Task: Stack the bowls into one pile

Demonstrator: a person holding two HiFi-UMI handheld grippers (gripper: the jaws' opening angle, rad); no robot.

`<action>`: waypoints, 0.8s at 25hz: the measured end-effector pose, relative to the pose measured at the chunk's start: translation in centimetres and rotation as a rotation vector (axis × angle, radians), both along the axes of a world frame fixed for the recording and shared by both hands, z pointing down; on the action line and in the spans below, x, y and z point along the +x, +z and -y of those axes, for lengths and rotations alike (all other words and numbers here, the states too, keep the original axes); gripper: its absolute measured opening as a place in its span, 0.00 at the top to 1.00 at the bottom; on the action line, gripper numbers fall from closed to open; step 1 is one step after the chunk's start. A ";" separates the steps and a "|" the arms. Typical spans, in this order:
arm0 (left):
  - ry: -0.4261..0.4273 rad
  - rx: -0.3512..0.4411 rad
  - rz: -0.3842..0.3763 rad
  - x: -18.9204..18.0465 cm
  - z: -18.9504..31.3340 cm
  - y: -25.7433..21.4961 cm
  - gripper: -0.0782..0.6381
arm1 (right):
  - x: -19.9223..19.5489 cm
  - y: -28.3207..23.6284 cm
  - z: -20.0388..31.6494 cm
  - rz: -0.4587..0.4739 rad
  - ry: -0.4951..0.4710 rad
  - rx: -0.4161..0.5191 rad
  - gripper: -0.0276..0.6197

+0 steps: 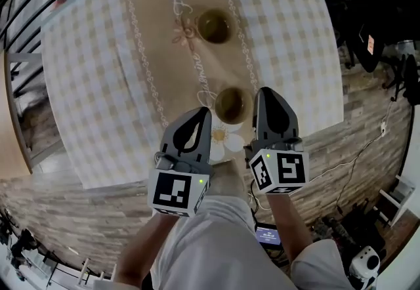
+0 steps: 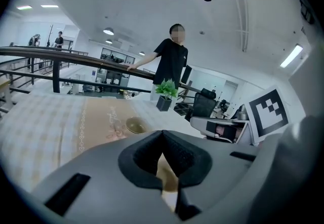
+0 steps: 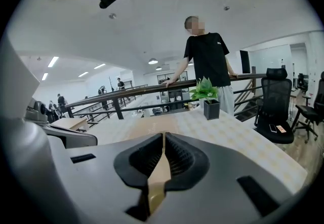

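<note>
Hovering with jaws pressed together on nothing, left gripper [image 1: 199, 116] and right gripper [image 1: 269, 96] are flanking the near olive ceramic bowl [image 1: 233, 104]; opening one wide and pinching its rim squarely seems wise before carrying it to the far olive bowl [image 1: 214, 25].

Head view: steeply down over table [image 1: 98, 85]. Gripper views: low, near edge, facing far; share plant [image 2: 167, 88]; left also shows far bowl [image 2: 135, 125].

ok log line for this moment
left gripper: shut, empty | right gripper: shut, empty | near bowl, far bowl: apart on table, unstacked
</note>
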State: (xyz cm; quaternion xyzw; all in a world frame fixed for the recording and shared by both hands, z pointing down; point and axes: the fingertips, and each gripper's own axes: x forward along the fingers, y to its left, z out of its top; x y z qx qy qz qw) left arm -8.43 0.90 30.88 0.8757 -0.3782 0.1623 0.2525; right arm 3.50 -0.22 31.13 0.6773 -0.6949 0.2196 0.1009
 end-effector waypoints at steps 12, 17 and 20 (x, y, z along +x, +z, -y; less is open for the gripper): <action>-0.153 -0.037 -0.051 1.9 -2.9 -1.2 0.87 | 0.9 -2.0 -3.2 0.016 -0.249 -0.027 0.90; -0.341 -0.025 -0.038 5.3 -6.8 -1.6 0.87 | 2.6 -2.4 -6.7 0.063 -0.485 -0.027 0.90; -0.402 -0.038 -0.036 8.7 -9.8 -1.7 0.87 | 3.9 -3.1 -9.1 0.118 -0.646 -0.018 0.90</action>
